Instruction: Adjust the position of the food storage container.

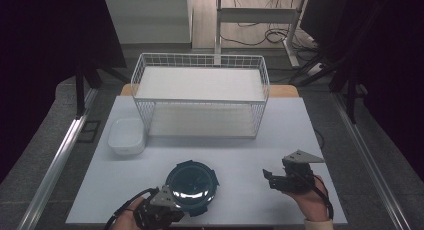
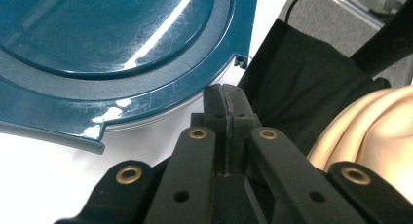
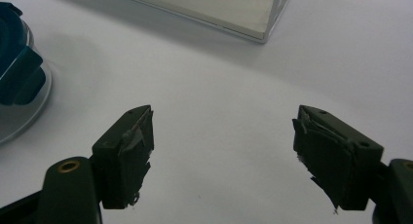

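Left gripper (image 2: 228, 95) jaws pressed together, empty, beside teal lid (image 2: 122, 53) rim; right gripper (image 3: 221, 153) spread wide above table (image 3: 219, 78).

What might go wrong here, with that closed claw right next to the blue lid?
1. The left claw is shut with nothing between its jaws, tips by the rim of the blue lid; pushing on might slide the container rather than grip it.
2. The container sits near the table's front edge, so a shove might tip it off.
3. The right claw is open, off to the side, not steadying anything.
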{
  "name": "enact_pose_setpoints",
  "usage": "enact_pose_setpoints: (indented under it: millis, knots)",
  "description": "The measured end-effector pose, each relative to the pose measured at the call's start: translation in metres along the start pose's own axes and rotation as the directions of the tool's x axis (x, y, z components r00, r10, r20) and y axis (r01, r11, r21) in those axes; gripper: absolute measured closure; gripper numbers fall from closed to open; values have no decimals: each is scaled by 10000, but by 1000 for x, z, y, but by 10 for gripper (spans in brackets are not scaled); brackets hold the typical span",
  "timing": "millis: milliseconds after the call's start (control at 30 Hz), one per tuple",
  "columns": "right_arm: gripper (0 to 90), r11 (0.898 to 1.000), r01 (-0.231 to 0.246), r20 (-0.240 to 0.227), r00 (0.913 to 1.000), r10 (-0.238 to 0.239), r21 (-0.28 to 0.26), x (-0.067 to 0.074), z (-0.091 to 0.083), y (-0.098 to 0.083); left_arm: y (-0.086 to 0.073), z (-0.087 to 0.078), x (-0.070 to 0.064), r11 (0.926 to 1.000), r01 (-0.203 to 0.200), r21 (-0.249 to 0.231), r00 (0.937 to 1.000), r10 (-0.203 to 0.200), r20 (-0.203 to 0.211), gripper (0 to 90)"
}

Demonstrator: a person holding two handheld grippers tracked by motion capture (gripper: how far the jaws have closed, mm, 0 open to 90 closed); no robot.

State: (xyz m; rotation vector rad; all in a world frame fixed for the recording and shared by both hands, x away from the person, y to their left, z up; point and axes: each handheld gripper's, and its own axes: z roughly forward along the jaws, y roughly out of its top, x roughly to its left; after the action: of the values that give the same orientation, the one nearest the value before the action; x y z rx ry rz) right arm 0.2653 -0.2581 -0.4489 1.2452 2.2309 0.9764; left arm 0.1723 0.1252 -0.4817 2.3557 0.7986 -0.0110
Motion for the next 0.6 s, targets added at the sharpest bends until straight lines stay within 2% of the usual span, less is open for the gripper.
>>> enact_pose_setpoints:
  millis: [233, 333, 433, 467, 600]
  knots:
    - [223, 9999, 85, 109, 9999, -84, -98, 3, 0, 1, 1, 4, 7, 9983, 373, -440, 9993, -375, -31, 900]
    - [223, 9999, 77, 117, 9999, -75, -145, 3, -1, 1, 4, 5, 12, 9978, 383, -549, 9991, -391, -135, 900]
    - [224, 9999, 61, 120, 9999, -59, -119, 2, 0, 1, 11, 7, 21, 9979, 426, -483, 9991, -428, -45, 900]
    - [224, 9999, 50, 119, 9999, -49, -94, 3, 1, 1, 17, 9, 27, 9979, 469, -453, 9987, -477, -162, 900]
    - [225, 9999, 91, 85, 9999, -90, -111, 4, -1, 1, 25, 13, 37, 9969, 574, -542, 9979, -589, -262, 900]
